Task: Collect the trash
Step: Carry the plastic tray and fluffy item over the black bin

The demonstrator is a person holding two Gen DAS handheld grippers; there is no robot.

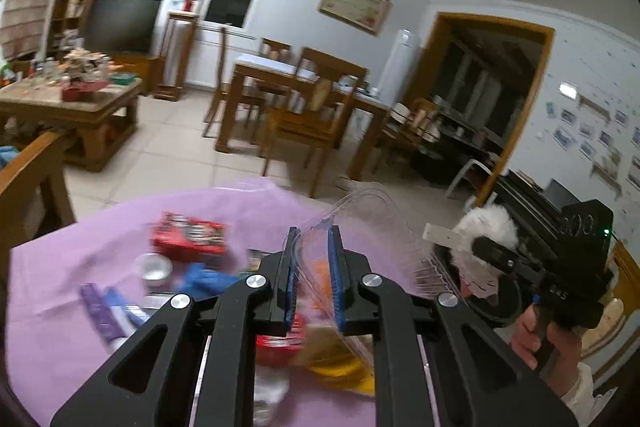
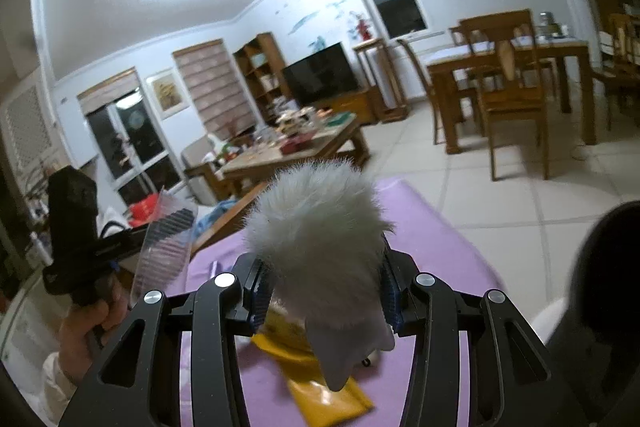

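You are carrying two pieces of trash above the purple worktop (image 1: 60, 267). Your left gripper (image 1: 312, 275) is pinching a clear plastic tray (image 1: 360, 223); your right gripper (image 2: 324, 291) is clamping a white furry scrap (image 2: 316, 219). Keep both grips firm and level while heading for the dark bin (image 2: 608, 287) at your right; both are raised, pointing into the room.

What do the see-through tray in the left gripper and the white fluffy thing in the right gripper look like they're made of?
Clear tray: thin, glossy transparent plastic, likely; ribbed walls, and things show through it.
White fluffy thing: fur or plush, matte; fine hairs fan out at its edges. Real or synthetic is unclear.
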